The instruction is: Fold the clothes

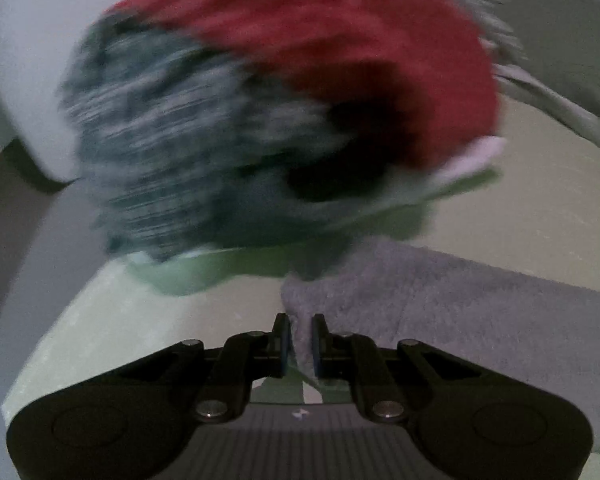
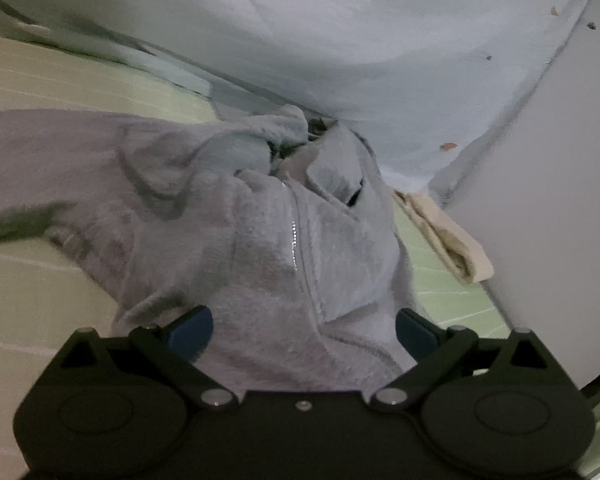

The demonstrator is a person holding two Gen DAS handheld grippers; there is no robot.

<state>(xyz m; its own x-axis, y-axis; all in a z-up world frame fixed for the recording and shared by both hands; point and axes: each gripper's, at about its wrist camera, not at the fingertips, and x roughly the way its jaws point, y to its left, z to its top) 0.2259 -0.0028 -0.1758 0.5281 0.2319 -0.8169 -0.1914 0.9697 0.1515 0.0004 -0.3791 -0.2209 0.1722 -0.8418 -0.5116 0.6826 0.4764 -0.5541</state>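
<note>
Each camera sits just behind its own gripper and looks forward and down along the fingers. The left view faces a blurred pile of clothes [image 1: 260,120], very near. The right view looks down closely on the grey fleece garment [image 2: 260,240] on the green bed sheet [image 2: 40,300]. Both views share this garment and sheet.

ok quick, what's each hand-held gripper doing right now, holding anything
Left hand-held gripper: shut on an edge of the grey fleece garment.
Right hand-held gripper: open, the zipped grey fleece garment between its blue pads, not pinched.
</note>
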